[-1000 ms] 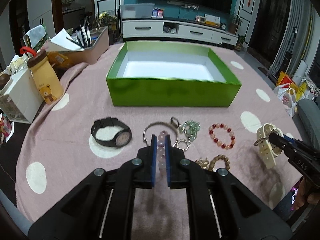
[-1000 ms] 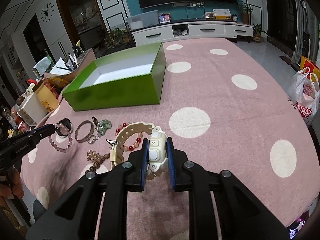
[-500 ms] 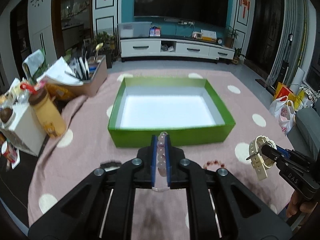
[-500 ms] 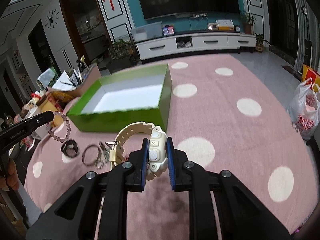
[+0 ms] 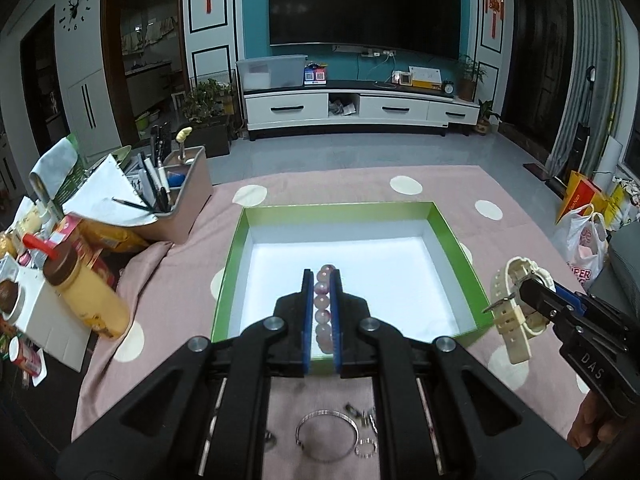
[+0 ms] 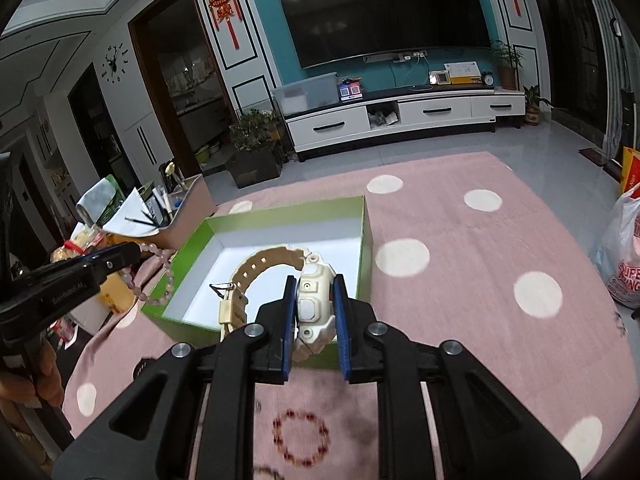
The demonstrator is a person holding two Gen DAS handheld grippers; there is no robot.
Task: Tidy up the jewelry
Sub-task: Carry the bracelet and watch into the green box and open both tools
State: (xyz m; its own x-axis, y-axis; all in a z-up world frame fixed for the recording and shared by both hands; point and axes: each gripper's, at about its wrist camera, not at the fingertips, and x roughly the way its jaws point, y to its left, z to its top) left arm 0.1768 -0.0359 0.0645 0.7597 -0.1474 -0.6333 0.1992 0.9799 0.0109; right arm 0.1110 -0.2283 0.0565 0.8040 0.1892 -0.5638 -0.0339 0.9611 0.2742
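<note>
Above the green box, a pink bead bracelet is clamped by the left tongs, and a cream watch by the right tongs.

Likely a home living room: television, media cabinet.

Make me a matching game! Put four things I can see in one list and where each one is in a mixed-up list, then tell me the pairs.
Things:
1. pink bead bracelet
2. cream watch
3. silver bangle
4. green box

Places:
A. lying loose on the pink cloth
B. held in the right gripper
C. standing open on the pink cloth
D. held in the left gripper

Pairs: 1-D, 2-B, 3-A, 4-C
</note>
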